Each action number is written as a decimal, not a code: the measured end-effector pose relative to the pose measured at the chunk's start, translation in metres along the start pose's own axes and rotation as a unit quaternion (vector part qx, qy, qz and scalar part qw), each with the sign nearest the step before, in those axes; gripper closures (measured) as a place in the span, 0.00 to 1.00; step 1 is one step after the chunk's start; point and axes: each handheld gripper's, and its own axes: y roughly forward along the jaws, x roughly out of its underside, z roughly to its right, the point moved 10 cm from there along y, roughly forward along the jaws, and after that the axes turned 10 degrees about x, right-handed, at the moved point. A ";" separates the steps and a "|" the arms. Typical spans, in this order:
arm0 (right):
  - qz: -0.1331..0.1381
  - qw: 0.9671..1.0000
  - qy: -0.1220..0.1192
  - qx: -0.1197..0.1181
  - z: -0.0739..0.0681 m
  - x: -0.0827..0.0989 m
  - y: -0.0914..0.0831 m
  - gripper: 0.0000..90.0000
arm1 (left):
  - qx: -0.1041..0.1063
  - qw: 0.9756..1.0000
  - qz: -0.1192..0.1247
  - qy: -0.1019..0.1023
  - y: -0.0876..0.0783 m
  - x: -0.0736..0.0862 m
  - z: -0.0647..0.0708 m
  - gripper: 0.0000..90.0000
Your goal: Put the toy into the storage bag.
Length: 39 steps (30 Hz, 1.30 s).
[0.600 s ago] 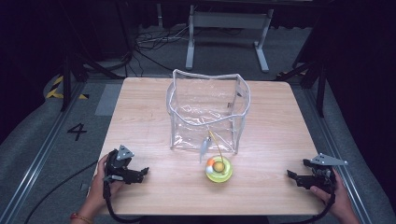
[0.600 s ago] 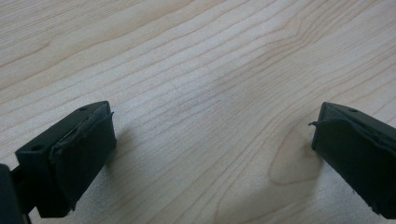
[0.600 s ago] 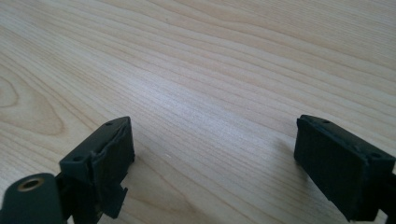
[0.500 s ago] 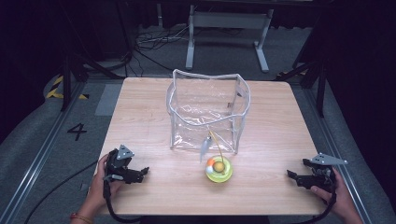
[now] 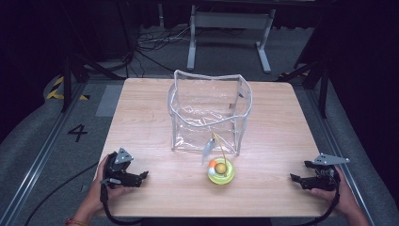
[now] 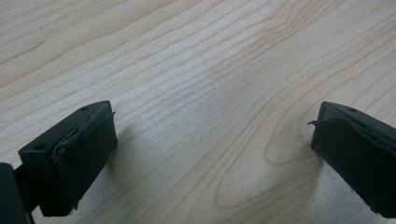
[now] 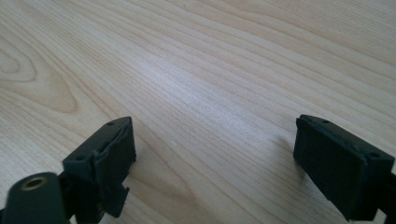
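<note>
High view: toy (image 5: 220,169) details indistinct.

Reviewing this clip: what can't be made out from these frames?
- Small yellow-green round dish, high view: the orange thing on it is too small to identify.
- Clear plastic bag, high view: glare masks whether anything lies inside.
- Left gripper and right gripper: bodies cut off by the bottom edge.

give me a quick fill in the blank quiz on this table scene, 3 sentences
1. The clear plastic bag stands on the table with its top ____.
2. The small yellow-green toy sits just ____ the bag, on the person's side.
3. The left gripper and right gripper both have their jaws ____, with bare wood between them.

Missing words: open; in front of; open
</note>
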 end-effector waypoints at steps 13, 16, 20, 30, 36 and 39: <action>-0.010 1.000 -0.011 -0.022 0.000 -0.012 -0.015 0.26 | -0.003 1.000 0.001 -0.005 0.000 0.001 0.000 0.01; -0.007 0.999 -0.024 -0.031 -0.009 -0.025 -0.023 0.26 | -0.002 1.000 0.001 -0.005 0.000 0.001 0.000 0.01; -0.010 0.998 -0.052 -0.028 -0.019 -0.037 -0.027 0.27 | -0.002 1.000 0.001 -0.005 0.000 0.001 0.000 0.01; -0.016 0.991 -0.121 -0.061 -0.061 -0.070 -0.034 0.30 | -0.002 1.000 0.001 -0.005 0.000 0.001 0.000 0.01; -0.024 0.987 -0.145 -0.068 -0.079 -0.086 -0.037 0.30 | -0.002 1.000 0.001 -0.005 0.000 0.001 0.000 0.01; -0.025 0.985 -0.154 -0.073 -0.086 -0.092 -0.039 0.31 | -0.002 1.000 0.001 -0.005 0.000 0.001 0.000 0.01</action>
